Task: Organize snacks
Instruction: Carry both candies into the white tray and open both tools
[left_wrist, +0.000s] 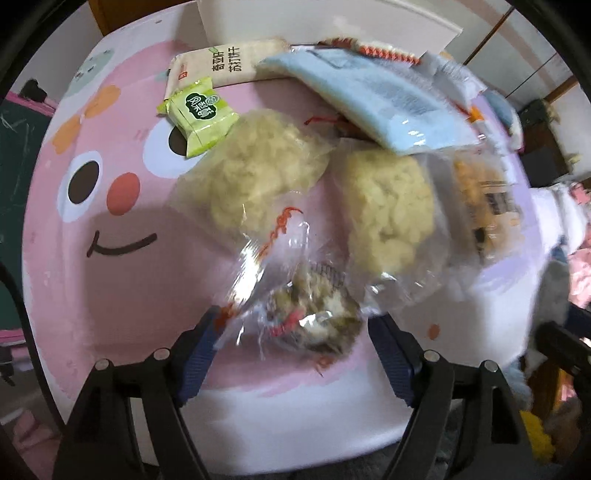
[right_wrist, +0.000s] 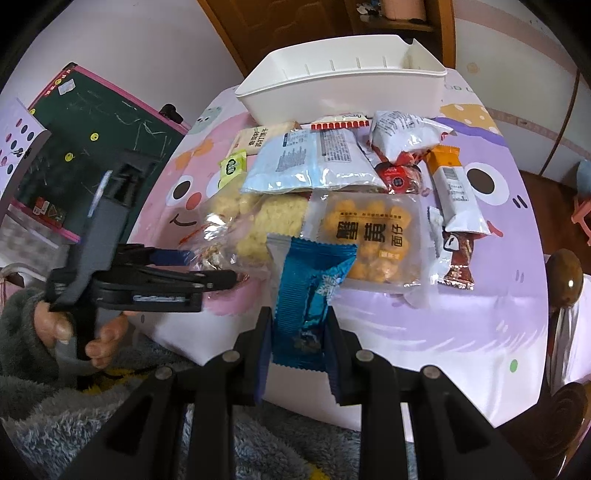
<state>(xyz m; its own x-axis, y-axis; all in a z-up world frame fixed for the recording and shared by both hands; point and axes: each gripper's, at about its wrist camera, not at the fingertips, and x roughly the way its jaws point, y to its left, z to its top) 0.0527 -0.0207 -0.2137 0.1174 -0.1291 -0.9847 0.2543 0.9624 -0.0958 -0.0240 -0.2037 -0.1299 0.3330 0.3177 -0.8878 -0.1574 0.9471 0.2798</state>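
My right gripper (right_wrist: 297, 328) is shut on a blue foil snack packet (right_wrist: 310, 284) and holds it above the table's near edge. My left gripper (left_wrist: 291, 332) is open, with a clear-wrapped snack (left_wrist: 306, 314) lying between its fingers. The left gripper also shows in the right wrist view (right_wrist: 218, 275) at the left of the pile. Snacks lie piled on the table: two pale rice-puff packs (left_wrist: 258, 170), a green packet (left_wrist: 195, 114), a light blue bag (right_wrist: 306, 162), a yellow ball snack bag (right_wrist: 369, 236). A white bin (right_wrist: 343, 92) stands behind the pile.
The table (right_wrist: 461, 332) has a pink and purple cartoon cover. An orange and white bar (right_wrist: 454, 188), a red candy (right_wrist: 399, 177) and a brown packet (right_wrist: 458, 258) lie at the right. A green chalkboard (right_wrist: 92, 147) stands at the left. A chair back (right_wrist: 565, 280) is at the right edge.
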